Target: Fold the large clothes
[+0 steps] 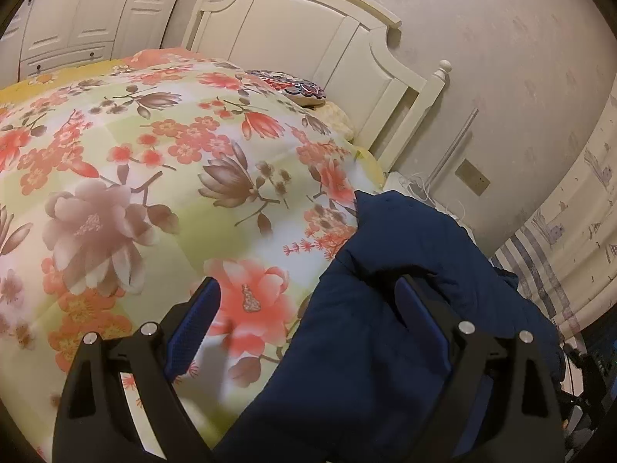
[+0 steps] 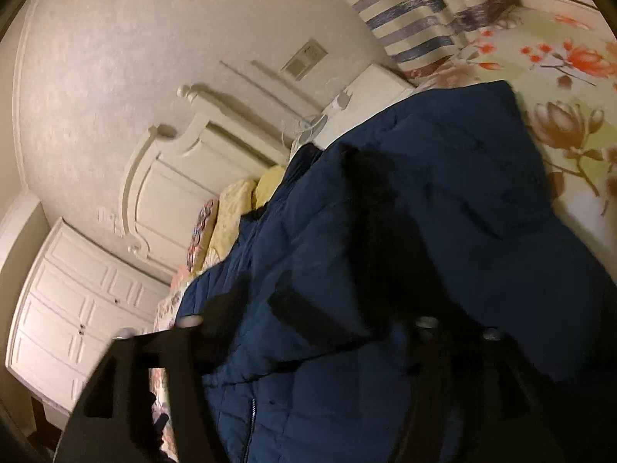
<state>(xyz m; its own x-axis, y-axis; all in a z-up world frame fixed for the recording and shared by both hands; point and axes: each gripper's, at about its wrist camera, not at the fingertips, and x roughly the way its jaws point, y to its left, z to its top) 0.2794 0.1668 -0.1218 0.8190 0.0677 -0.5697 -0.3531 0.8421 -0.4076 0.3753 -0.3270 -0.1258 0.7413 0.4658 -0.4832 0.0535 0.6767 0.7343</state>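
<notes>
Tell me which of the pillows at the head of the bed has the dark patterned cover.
The top one: the small round cushion with a navy, red and white pattern. It lies on the plain pale yellow pillow beside the cream headboard.

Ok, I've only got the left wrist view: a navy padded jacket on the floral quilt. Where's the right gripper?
Observer: The right gripper hangs low over the navy padded jacket, jaws apart, with a raised fold of the jacket between them. The picture is blurred.
Operator: Any zipper in sight on that side?
Observer: Yes, a zipper runs down toward the bottom edge of the right wrist view, just inside the finger on the picture's left.
</notes>
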